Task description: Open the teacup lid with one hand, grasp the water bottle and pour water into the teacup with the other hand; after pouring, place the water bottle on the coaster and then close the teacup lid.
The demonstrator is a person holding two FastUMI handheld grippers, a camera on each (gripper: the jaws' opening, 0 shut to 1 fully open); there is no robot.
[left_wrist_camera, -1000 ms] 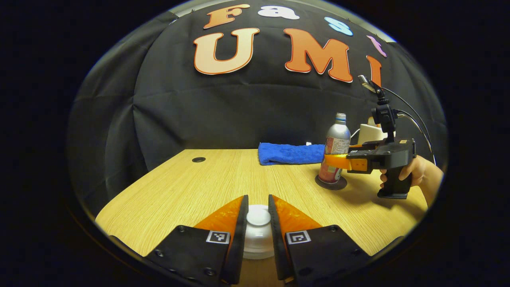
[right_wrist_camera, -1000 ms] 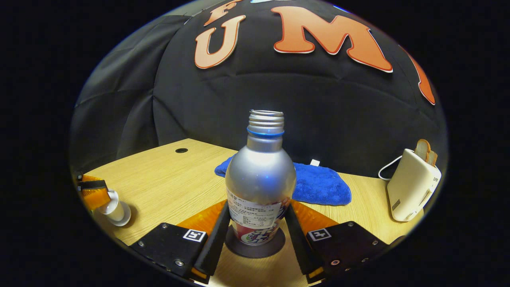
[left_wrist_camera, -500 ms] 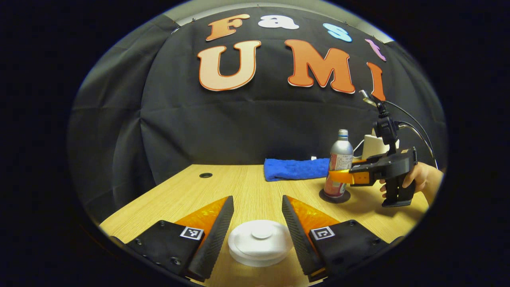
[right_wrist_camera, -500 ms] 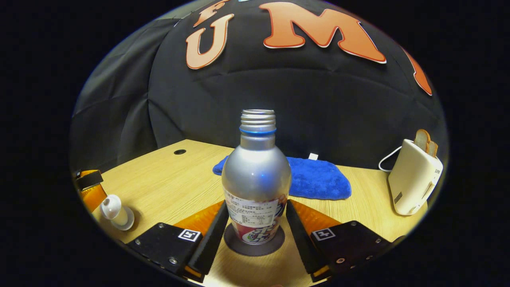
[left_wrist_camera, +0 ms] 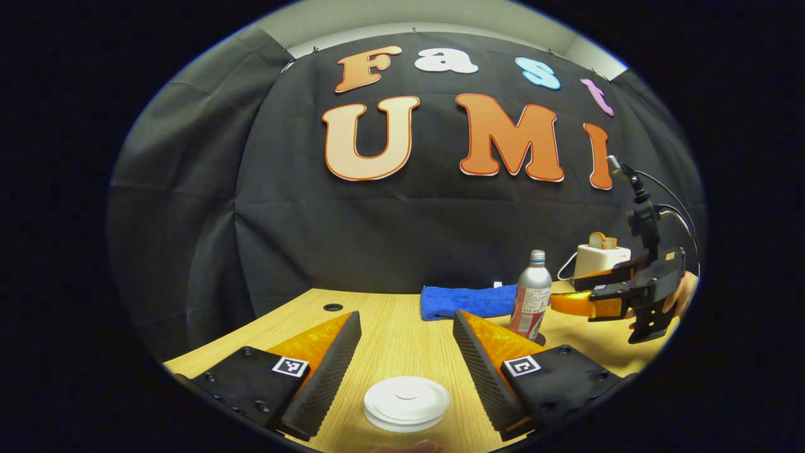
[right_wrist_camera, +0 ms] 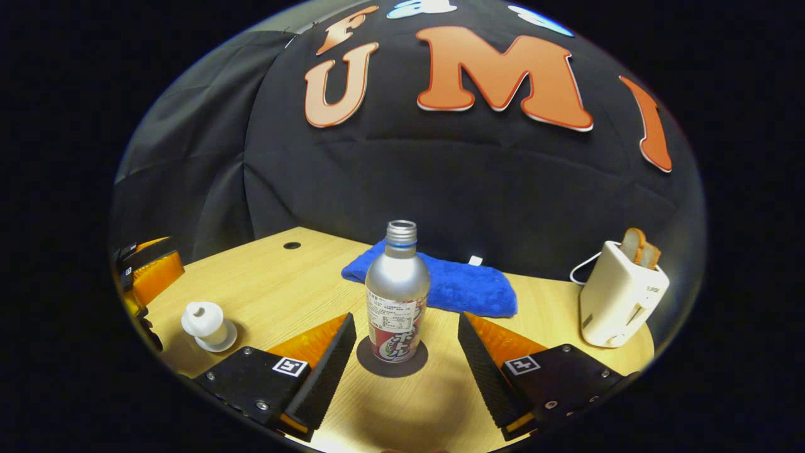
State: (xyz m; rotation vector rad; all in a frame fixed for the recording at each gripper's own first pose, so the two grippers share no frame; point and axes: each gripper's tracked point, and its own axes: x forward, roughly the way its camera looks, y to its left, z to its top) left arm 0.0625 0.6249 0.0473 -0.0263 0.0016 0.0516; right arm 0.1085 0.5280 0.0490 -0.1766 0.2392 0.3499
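The bottle, at centre of the right gripper view, carries a printed label, but the print is too small to make out. Square black-and-white code tags sit on both grippers' fingers; they hold no letters.

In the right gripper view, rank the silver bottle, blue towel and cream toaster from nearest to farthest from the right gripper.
1. Silver metal water bottle, just ahead, centred on its dark coaster.
2. Blue folded towel, behind the bottle.
3. Cream toaster, far right edge.
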